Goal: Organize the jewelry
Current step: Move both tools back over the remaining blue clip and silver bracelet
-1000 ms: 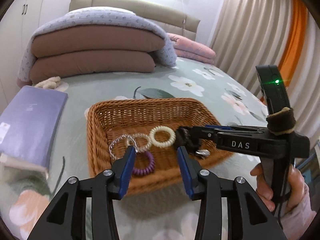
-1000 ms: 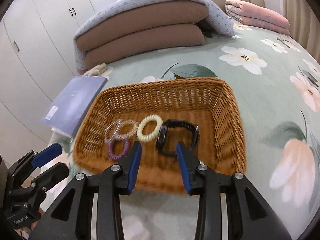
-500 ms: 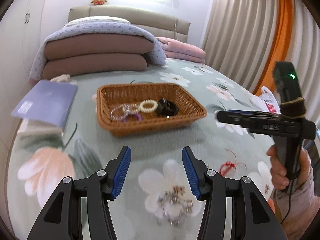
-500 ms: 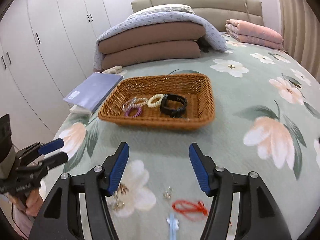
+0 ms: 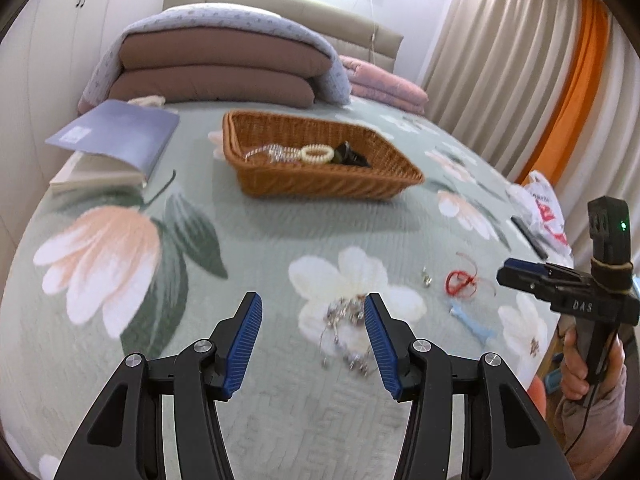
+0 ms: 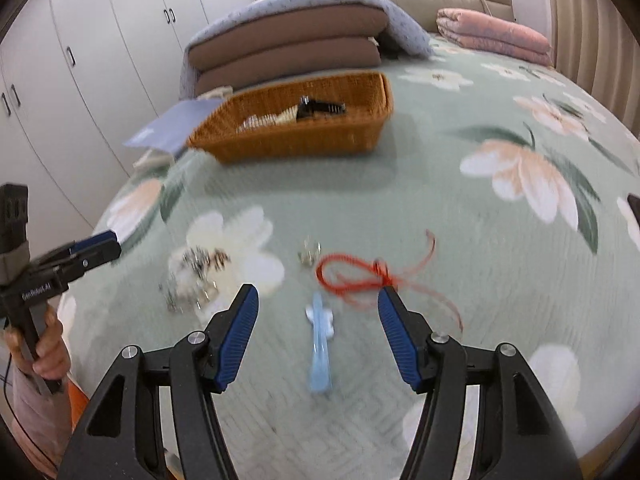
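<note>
My left gripper (image 5: 312, 328) hung open and empty over the bedspread (image 5: 256, 240), a blurred silver chain (image 5: 346, 330) lying between its fingers. My right gripper (image 6: 318, 328) was open too, holding nothing, above a pale blue clip (image 6: 320, 340) with a red cord (image 6: 360, 276) just beside. The wicker basket (image 5: 320, 180) sat well apart, a cream hair tie (image 5: 317, 155) and black watch (image 6: 318, 109) inside.

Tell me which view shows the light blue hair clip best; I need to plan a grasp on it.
The right wrist view: the light blue hair clip lies whole, though blurred, between the open right gripper's fingers. The left wrist view shows it smaller, off to the right.
</note>
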`<move>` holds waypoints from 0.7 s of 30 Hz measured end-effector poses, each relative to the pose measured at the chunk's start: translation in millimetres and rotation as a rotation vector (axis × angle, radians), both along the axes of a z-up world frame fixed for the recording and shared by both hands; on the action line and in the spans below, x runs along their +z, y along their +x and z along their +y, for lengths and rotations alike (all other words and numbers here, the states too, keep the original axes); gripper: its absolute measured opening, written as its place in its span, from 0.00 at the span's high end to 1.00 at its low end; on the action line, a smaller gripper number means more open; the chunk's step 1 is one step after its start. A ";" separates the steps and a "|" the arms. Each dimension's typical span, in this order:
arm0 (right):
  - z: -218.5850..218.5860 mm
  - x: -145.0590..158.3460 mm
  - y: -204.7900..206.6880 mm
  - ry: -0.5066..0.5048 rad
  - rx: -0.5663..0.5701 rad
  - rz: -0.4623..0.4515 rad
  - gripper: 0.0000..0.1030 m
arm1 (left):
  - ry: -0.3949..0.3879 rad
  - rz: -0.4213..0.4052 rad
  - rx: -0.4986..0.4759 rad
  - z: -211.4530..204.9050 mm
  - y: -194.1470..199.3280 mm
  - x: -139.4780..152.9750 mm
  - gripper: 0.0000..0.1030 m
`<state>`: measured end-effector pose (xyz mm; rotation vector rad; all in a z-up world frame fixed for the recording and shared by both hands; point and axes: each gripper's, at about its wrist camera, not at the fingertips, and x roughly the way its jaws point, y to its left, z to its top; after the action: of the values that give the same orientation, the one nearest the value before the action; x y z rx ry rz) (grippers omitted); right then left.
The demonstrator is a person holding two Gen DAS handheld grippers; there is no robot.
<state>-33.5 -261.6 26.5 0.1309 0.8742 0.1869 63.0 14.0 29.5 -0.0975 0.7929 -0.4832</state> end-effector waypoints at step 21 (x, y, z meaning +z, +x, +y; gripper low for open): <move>8.3 -34.2 -14.6 -0.148 -0.010 0.005 0.36 | 0.172 0.036 -0.123 -59.7 -16.5 -33.1 0.66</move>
<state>-48.1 -253.3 -7.7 -0.0022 0.8895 0.1117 46.5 -45.7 -3.6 0.1026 0.8756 -0.5286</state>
